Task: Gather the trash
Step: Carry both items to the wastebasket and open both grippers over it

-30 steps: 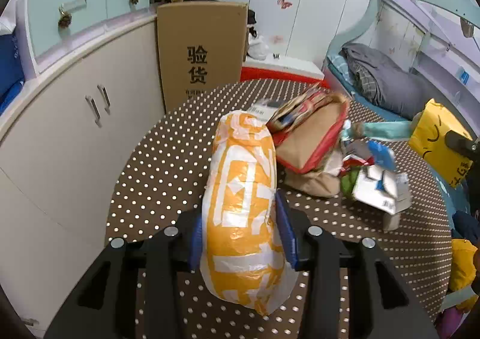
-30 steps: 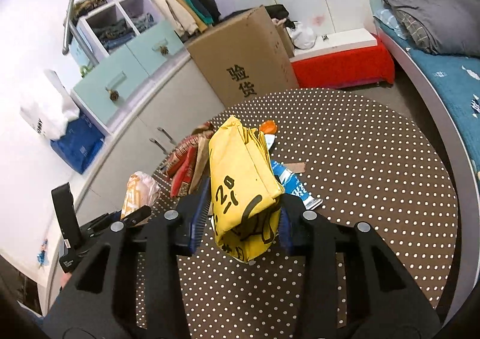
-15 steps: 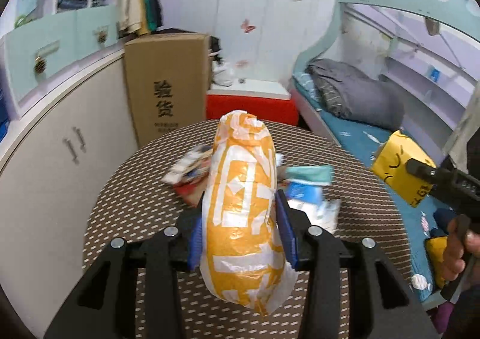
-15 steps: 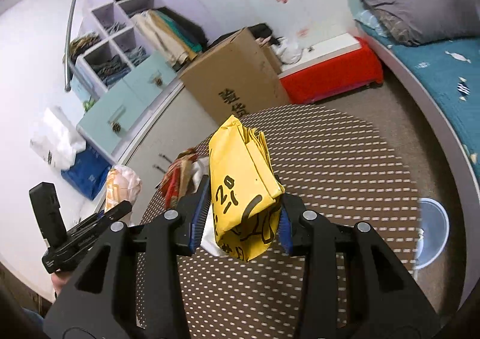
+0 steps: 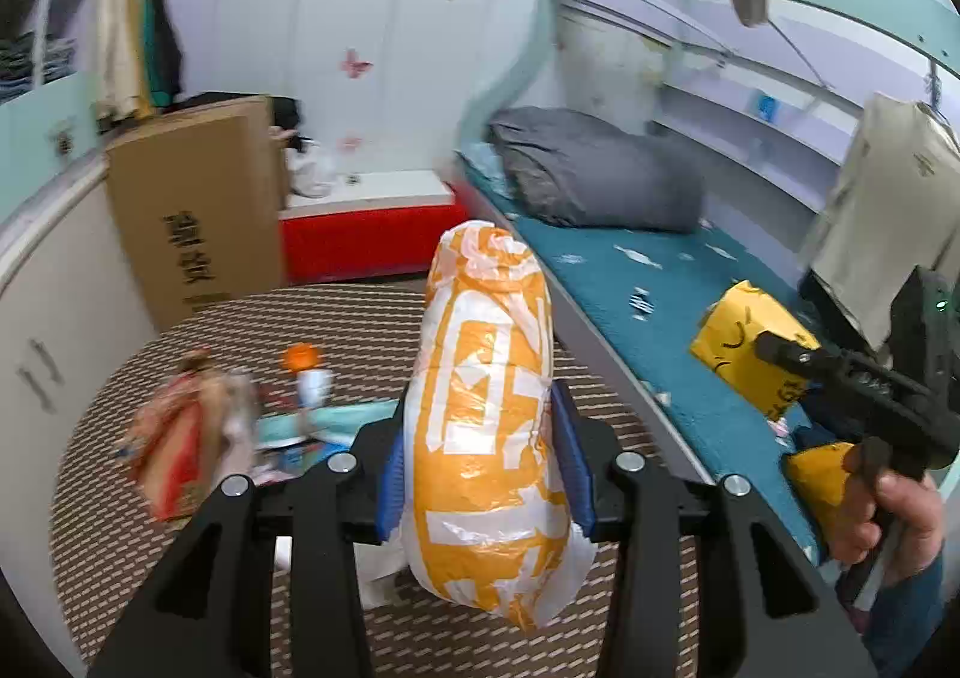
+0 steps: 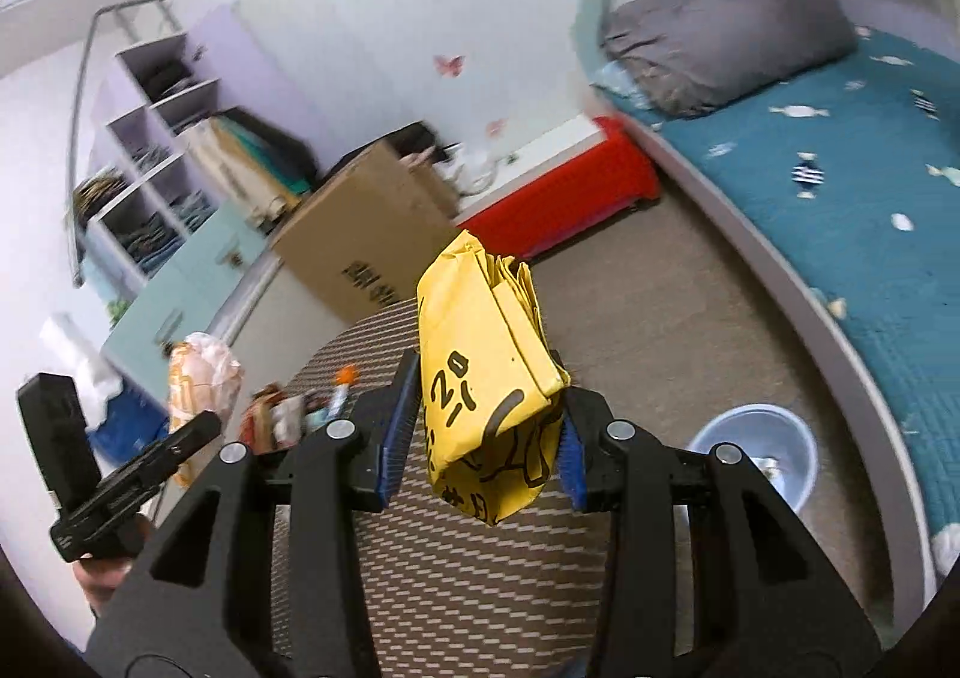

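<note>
- Left gripper (image 5: 483,465): blue pads clamped on both flanks of an orange-and-white plastic bag (image 5: 489,414). The bag stands roughly upright between the fingers, its knotted top well above the pads, its lower end hanging below them, clear of the surface.
- Left gripper points downward at a slant over the brown dotted tabletop (image 5: 120,504).
- Right gripper (image 6: 480,447): blue pads closed on a folded yellow paper bag (image 6: 483,378) with black print. The left pad sits flat on the bag's face. The right pad meets its lower right corner. The bag leans slightly, its folded top edge sticking up past the fingertips.
- Right gripper also tilts downward, over the right edge of the tabletop and grey floor.
- From the left wrist view, the person's right hand (image 5: 888,516) wraps the right gripper's handle at far right, with the yellow bag showing in front of it over the bed.
- From the right wrist view, the left gripper sits low left, its orange bag visible above it. The hand on it is mostly cut off by the frame edge.
- Still on the table: a blurred pile of leftover trash (image 5: 198,432), with red-and-brown wrappers, a small bottle with an orange cap (image 5: 306,375) and teal packaging.
- Light blue bin (image 6: 753,453) on the floor, right of the table, next to the teal bed (image 6: 858,210). Something small and pale lies inside, too blurred to identify.
- Cardboard box (image 5: 192,210) stands beyond the table by the cabinets.
</note>
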A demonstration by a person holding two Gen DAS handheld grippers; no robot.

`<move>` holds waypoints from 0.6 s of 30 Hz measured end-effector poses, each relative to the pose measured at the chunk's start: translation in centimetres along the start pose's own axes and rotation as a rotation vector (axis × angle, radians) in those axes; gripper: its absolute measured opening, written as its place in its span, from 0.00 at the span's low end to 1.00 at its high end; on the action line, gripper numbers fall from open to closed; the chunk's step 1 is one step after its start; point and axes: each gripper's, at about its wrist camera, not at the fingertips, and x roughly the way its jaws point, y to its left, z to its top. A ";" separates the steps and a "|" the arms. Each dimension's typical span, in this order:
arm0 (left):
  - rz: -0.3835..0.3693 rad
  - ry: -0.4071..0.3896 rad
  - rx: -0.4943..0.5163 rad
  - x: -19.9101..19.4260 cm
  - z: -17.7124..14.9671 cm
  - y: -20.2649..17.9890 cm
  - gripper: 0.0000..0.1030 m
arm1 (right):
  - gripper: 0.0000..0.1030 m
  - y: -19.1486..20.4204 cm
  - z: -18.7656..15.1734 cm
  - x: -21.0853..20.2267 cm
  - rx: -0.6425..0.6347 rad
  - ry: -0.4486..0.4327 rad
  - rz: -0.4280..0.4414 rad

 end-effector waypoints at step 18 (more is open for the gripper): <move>-0.139 0.193 0.151 14.2 1.1 -11.7 0.41 | 0.45 -19.0 -2.0 9.4 0.263 0.190 -0.273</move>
